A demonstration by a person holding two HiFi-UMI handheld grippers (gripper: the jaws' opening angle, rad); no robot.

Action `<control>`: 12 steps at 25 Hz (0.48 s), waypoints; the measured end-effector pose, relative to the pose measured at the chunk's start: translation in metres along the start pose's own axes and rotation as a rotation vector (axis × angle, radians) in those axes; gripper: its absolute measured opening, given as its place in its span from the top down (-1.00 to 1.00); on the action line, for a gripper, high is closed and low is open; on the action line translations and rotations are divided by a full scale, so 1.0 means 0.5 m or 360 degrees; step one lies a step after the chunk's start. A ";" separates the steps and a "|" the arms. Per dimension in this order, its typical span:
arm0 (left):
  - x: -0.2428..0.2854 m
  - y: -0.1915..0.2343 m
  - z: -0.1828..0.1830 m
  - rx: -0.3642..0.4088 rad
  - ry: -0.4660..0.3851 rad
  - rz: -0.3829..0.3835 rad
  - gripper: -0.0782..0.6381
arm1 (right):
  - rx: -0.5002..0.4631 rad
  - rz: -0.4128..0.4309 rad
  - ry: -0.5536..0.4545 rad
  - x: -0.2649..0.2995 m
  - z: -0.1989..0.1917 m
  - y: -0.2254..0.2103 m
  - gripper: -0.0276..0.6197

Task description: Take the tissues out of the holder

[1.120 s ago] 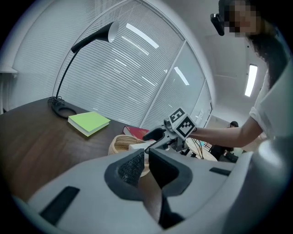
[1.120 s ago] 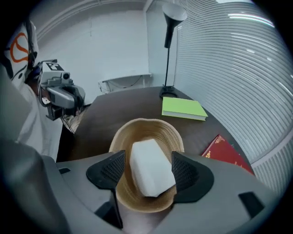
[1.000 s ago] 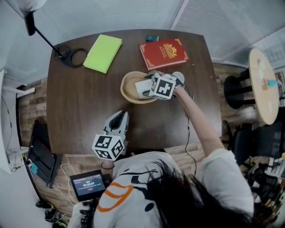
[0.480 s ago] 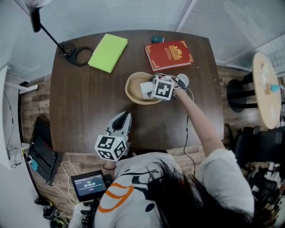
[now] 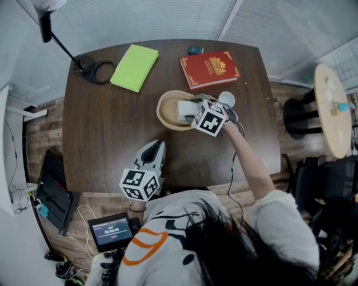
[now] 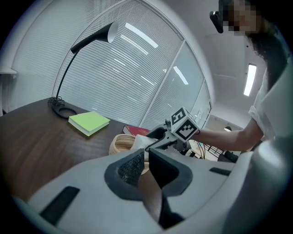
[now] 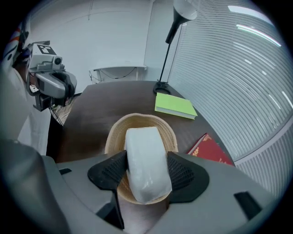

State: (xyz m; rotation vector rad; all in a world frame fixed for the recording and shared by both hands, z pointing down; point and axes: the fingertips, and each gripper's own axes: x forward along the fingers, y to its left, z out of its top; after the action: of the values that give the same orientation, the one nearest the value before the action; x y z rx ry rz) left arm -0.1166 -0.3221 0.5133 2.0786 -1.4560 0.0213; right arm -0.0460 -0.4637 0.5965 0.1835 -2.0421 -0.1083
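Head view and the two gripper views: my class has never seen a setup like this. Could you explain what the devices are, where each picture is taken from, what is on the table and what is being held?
There is no robot here. A person holds a hand-operated claw in each hand. The head view comes from a camera on the person's head, looking steeply down. Each gripper view comes from a camera riding on one claw, looking along its jaws.

On the dark table are a green notebook, a red book, a desk lamp and a woven basket.

The right claw reaches over the basket. Its jaws are closing on the white tissue pack, with the pads against its two sides. The left claw is by the table's near edge, jaws together and empty.
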 end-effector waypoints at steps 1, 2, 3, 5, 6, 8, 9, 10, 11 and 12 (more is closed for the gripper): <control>0.000 0.000 -0.001 0.0003 0.0001 -0.0002 0.70 | 0.0030 -0.0025 -0.0041 -0.012 0.007 0.001 0.03; 0.000 -0.001 -0.002 0.0007 0.0001 -0.0005 0.70 | 0.0063 -0.0047 -0.0082 -0.024 0.014 0.004 0.04; -0.001 -0.001 -0.002 0.0010 0.0001 -0.0007 0.70 | 0.0097 -0.0067 -0.0121 -0.036 0.019 0.009 0.04; -0.005 -0.004 -0.003 0.0017 0.0000 -0.0015 0.70 | 0.0157 -0.0103 -0.0188 -0.060 0.028 0.023 0.04; -0.008 -0.006 -0.002 0.0021 -0.0001 -0.0019 0.70 | 0.0182 -0.0123 -0.0217 -0.072 0.031 0.031 0.04; -0.013 -0.010 0.001 0.0030 -0.0002 -0.0032 0.70 | 0.0223 -0.0180 -0.0268 -0.099 0.038 0.042 0.04; -0.015 -0.012 0.002 0.0035 0.0000 -0.0039 0.70 | 0.0240 -0.0212 -0.0292 -0.114 0.041 0.045 0.05; -0.017 -0.014 0.002 0.0040 0.0002 -0.0046 0.70 | 0.0257 -0.0243 -0.0318 -0.129 0.044 0.048 0.05; -0.019 -0.016 0.002 0.0045 0.0005 -0.0053 0.70 | 0.0272 -0.0272 -0.0343 -0.143 0.047 0.051 0.05; -0.021 -0.018 0.000 0.0051 0.0008 -0.0062 0.70 | 0.0284 -0.0298 -0.0366 -0.158 0.050 0.056 0.05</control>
State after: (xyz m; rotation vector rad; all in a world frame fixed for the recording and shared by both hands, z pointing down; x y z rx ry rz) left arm -0.1131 -0.3113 0.5056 2.1305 -1.4209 0.0349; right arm -0.0349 -0.4224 0.5202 0.4941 -2.2608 -0.0655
